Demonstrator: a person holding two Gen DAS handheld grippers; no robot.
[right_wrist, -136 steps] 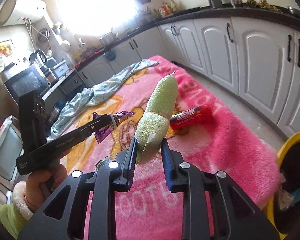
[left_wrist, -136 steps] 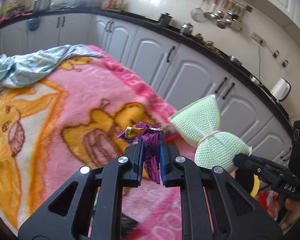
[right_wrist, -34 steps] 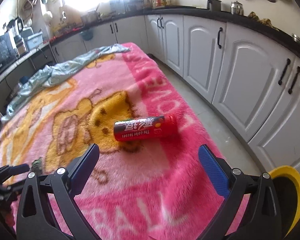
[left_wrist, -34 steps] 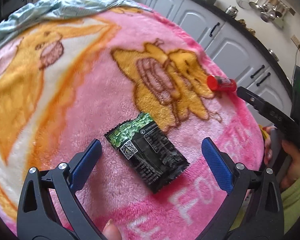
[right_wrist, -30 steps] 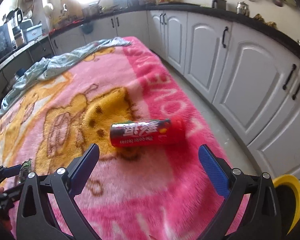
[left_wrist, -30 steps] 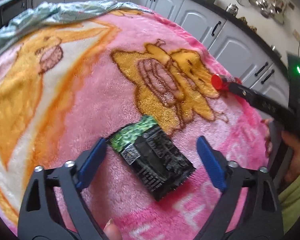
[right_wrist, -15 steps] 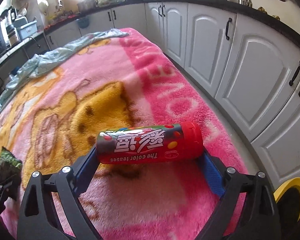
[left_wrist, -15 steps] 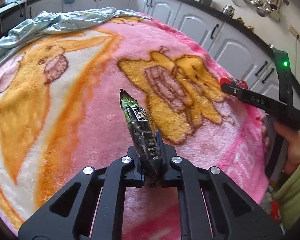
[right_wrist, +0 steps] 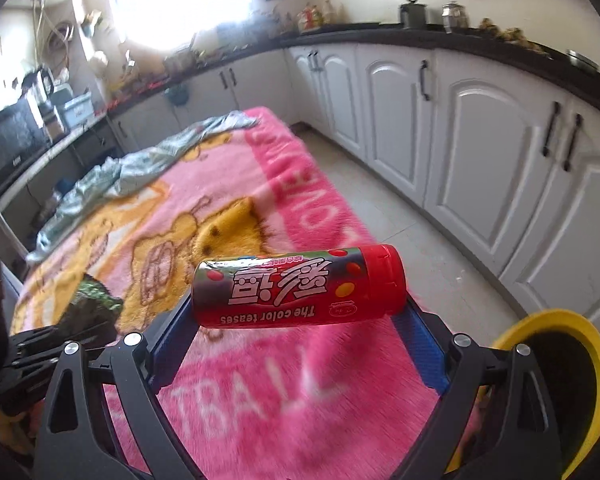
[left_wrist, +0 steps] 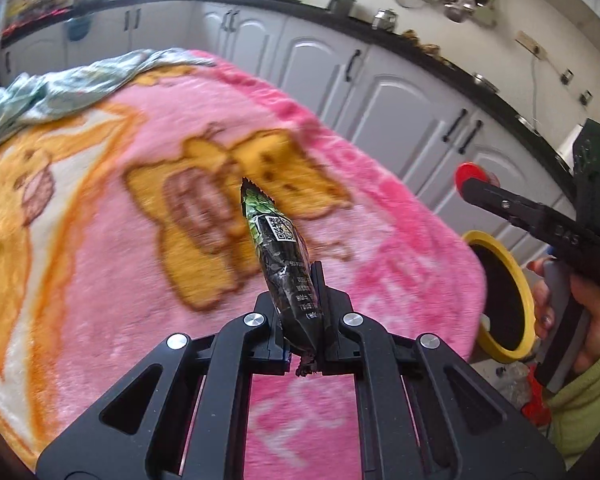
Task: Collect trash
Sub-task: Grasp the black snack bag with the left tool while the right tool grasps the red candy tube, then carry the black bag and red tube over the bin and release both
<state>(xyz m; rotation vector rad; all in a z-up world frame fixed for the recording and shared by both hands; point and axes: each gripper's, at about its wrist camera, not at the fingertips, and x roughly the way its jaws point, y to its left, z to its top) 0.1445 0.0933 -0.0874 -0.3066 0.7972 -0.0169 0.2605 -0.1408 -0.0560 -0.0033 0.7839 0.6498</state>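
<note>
My left gripper (left_wrist: 300, 312) is shut on a black and green snack wrapper (left_wrist: 284, 256), held upright above the pink blanket (left_wrist: 100, 208). My right gripper (right_wrist: 300, 320) is shut endwise on a red candy tube (right_wrist: 296, 292) and holds it level above the blanket (right_wrist: 228, 208). In the left wrist view the right gripper (left_wrist: 472, 188) shows at the right with the tube's red cap (left_wrist: 470, 172). The wrapper (right_wrist: 92, 300) and left gripper show at the left in the right wrist view. A yellow-rimmed bin (left_wrist: 500, 296) stands beside the blanket's corner, and it also shows in the right wrist view (right_wrist: 560, 380).
A pale green cloth (left_wrist: 60, 84) lies crumpled at the blanket's far end. White cabinets (right_wrist: 480, 152) under a dark counter run along the right, with tiled floor (right_wrist: 412, 240) between them and the blanket. Some litter (left_wrist: 520, 392) lies by the bin.
Both grippers have lifted off the blanket with their loads and shifted toward the yellow bin, which has come into view. Earlier, both closed from open: left on the wrapper, right on the tube.
</note>
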